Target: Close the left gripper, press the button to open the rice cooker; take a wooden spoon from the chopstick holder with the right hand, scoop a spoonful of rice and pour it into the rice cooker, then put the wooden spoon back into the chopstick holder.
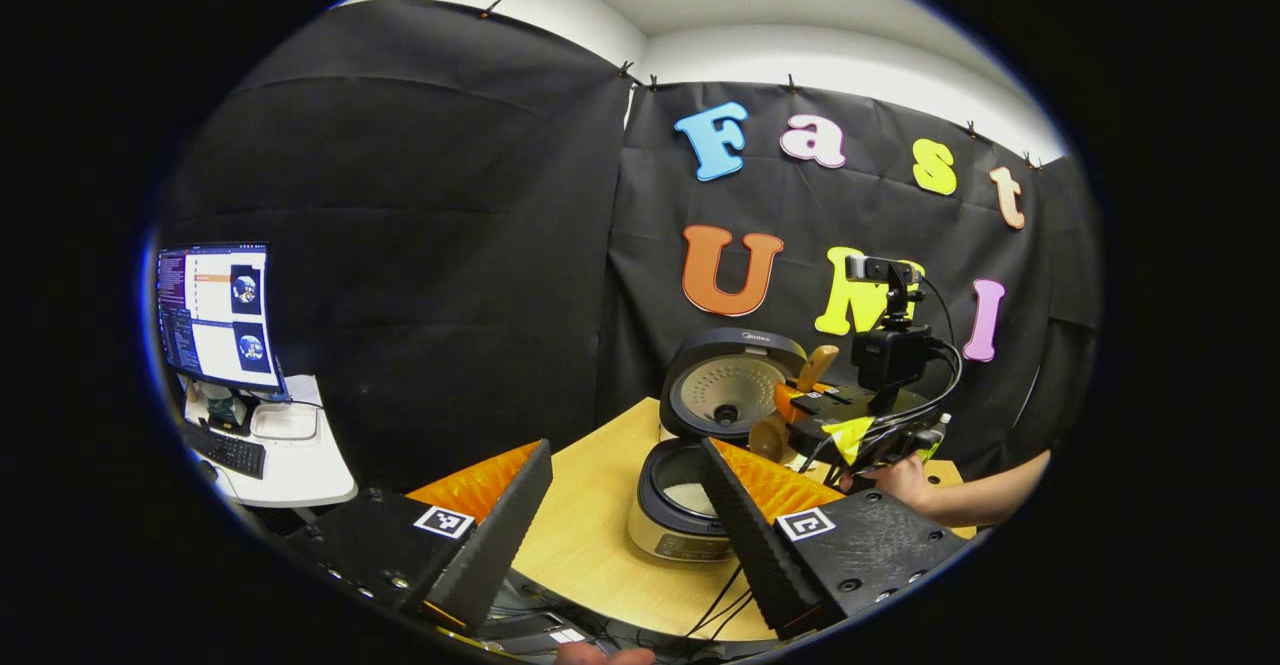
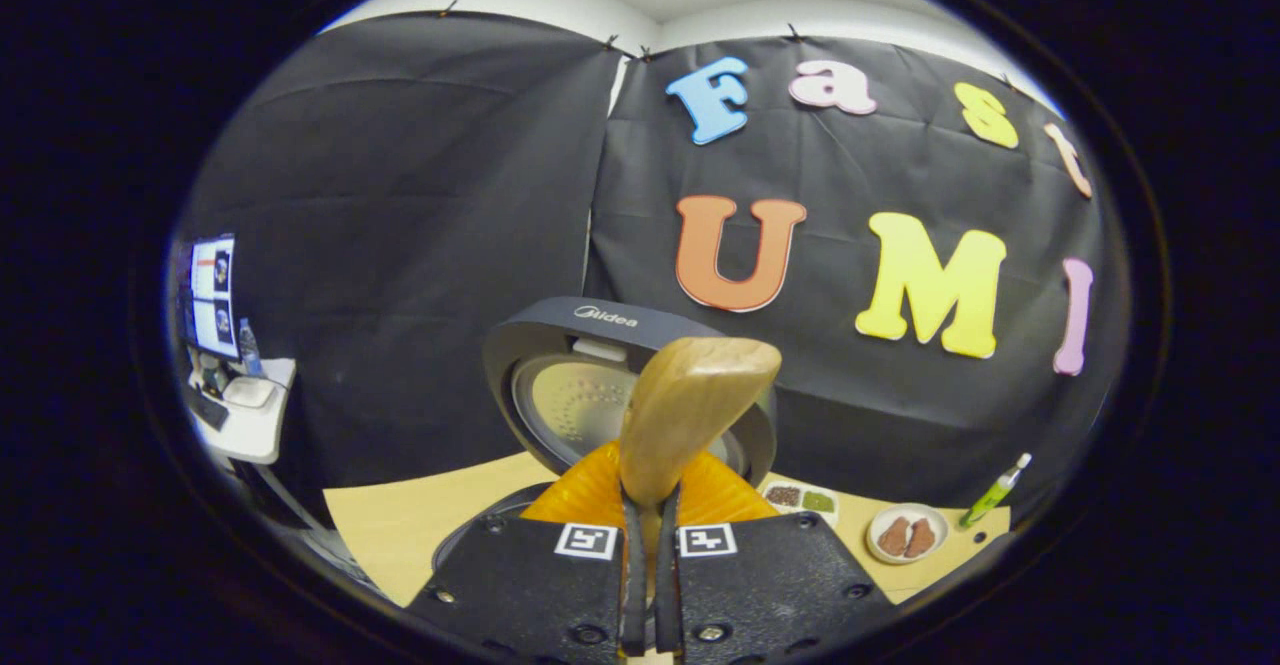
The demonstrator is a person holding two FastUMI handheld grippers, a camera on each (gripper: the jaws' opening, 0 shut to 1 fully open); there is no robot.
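The rice cooker stands on the wooden table with its lid swung up, and white rice lies in its pot. My left gripper is open, with nothing between its fingers, in front of the cooker. Beyond the cooker, my right gripper is held by a hand. It is shut on the wooden spoon, whose bowl hangs by the cooker's right rim. In the right gripper view the right gripper clamps the spoon, whose wide end sticks up before the raised lid.
A white desk with a monitor and keyboard stands at the left. On the table's far right are a small divided dish, a round dish with brown pieces and a green pen-like item.
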